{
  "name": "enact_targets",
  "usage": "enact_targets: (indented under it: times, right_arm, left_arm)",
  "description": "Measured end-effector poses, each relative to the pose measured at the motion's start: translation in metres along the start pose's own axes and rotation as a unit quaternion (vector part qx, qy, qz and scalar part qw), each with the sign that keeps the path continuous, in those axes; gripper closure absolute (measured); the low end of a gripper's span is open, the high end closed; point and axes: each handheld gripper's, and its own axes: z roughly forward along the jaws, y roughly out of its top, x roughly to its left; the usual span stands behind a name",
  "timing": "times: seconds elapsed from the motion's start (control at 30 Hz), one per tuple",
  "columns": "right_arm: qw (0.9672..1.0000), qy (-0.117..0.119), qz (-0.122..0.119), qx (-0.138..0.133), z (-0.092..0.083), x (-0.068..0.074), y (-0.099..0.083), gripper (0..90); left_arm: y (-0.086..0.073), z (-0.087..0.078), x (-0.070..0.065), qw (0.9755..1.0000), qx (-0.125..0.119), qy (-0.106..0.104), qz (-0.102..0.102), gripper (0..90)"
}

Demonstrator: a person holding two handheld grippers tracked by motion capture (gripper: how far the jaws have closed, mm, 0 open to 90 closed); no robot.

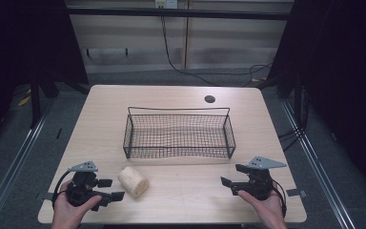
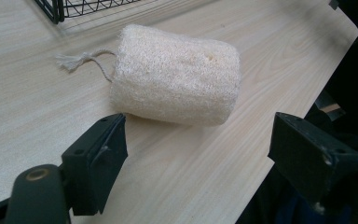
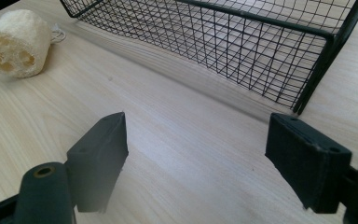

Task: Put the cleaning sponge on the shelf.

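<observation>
Two hands low at table edge, left gripper [image 1: 110,189] (jaws apart) facing loofah [image 1: 133,181]

1. The table [image 1: 181,98] looks like pale wood-grain laminate, smooth and matt.
2. The basket [image 1: 179,135] is thin black wire mesh, metal by its look.
3. The loofah [image 2: 177,74] is coarse, fibrous and cream-coloured, with a twisted string loop [image 2: 86,60].

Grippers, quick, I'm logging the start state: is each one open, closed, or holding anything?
Left gripper: open, holding nothing; the loofah lies just ahead of its jaws.
Right gripper: open, holding nothing.
</observation>
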Motion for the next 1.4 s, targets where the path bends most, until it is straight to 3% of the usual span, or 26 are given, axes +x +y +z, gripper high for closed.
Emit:
enact_targets:
  times: [0.27, 0.3, 0.53, 0.6, 0.63, 0.67, 0.77, 0.8, 0.83, 0.93, 0.97, 1.07, 1.1, 1.13, 1.2, 1.23, 1.33, 1.4]
  right_arm:
    - [0.9999, 0.001, 0.004, 0.011, 0.001, -0.001, 0.000, 20.2]
    - [0.9999, 0.002, 0.004, 0.013, 0.002, 0.000, 0.000, 20.3]
    - [0.9998, 0.004, 0.005, 0.020, 0.003, 0.000, 0.000, 20.2]
    - [0.9998, 0.004, 0.006, 0.021, 0.003, 0.000, 0.000, 20.2]
    - [0.9997, 0.004, 0.005, 0.025, 0.004, 0.000, 0.000, 20.1]
    - [0.9997, 0.004, 0.005, 0.025, 0.004, 0.000, 0.000, 20.1]
    - [0.9996, 0.004, 0.007, 0.027, 0.004, 0.000, 0.000, 19.6]
    - [0.9996, 0.004, 0.007, 0.027, 0.004, 0.000, 0.000, 19.6]
    - [0.9996, 0.003, 0.005, 0.028, 0.004, 0.000, 0.000, 19.3]
    - [0.9996, 0.004, 0.005, 0.029, 0.004, 0.000, 0.000, 19.3]
    - [0.9995, 0.003, 0.006, 0.031, 0.005, 0.000, 0.000, 19.3]
    - [0.9995, 0.003, 0.004, 0.033, 0.005, 0.000, 0.000, 19.3]
    - [0.9994, 0.003, 0.004, 0.034, 0.005, 0.001, 0.000, 19.3]
    - [0.9994, 0.003, 0.004, 0.034, 0.005, 0.001, 0.000, 19.3]
    - [0.9994, 0.002, 0.003, 0.034, 0.005, 0.001, 0.000, 19.2]
    - [0.9994, 0.002, 0.003, 0.034, 0.005, 0.001, 0.000, 19.2]
    - [0.9994, 0.000, 0.003, 0.035, 0.005, 0.000, 0.000, 19.1]
    - [0.9994, 0.000, 0.002, 0.036, 0.005, 0.001, 0.000, 19.1]
  left_arm:
    - [0.006, -0.002, -0.001, 1.0000, 0.005, 0.002, 0.001, 18.8]
    - [0.010, -0.004, -0.001, 0.9999, 0.007, 0.005, -0.013, 18.8]
    - [0.026, -0.001, -0.004, 0.9982, 0.032, 0.025, -0.044, 18.8]
    - [0.032, 0.001, -0.003, 0.9966, 0.038, 0.035, -0.064, 18.9]
    - [0.036, 0.002, -0.001, 0.9943, 0.047, 0.045, -0.084, 22.3]
    - [0.036, 0.002, -0.001, 0.9943, 0.047, 0.045, -0.084, 23.4]
    - [0.046, 0.003, 0.002, 0.9866, 0.086, 0.065, -0.123, 24.6]
    - [0.046, 0.003, 0.002, 0.9866, 0.086, 0.065, -0.123, 24.7]
    - [0.047, 0.004, 0.002, 0.9843, 0.090, 0.061, -0.139, 24.7]
    - [0.048, 0.008, 0.002, 0.9823, 0.104, 0.054, -0.147, 24.6]
    - [0.048, 0.012, 0.000, 0.9798, 0.105, 0.054, -0.161, 22.7]
    - [0.052, 0.018, 0.000, 0.9782, 0.109, 0.051, -0.169, 22.4]
    - [0.054, 0.020, -0.001, 0.9762, 0.112, 0.049, -0.179, 22.4]
    - [0.055, 0.022, -0.001, 0.9761, 0.120, 0.053, -0.174, 22.4]
    - [0.058, 0.027, -0.002, 0.9733, 0.120, 0.052, -0.189, 22.4]
    - [0.058, 0.027, -0.002, 0.9733, 0.120, 0.052, -0.189, 22.4]
    - [0.063, 0.034, 0.002, 0.9701, 0.137, 0.058, -0.192, 21.9]
    - [0.066, 0.036, 0.002, 0.9707, 0.144, 0.058, -0.184, 21.7]
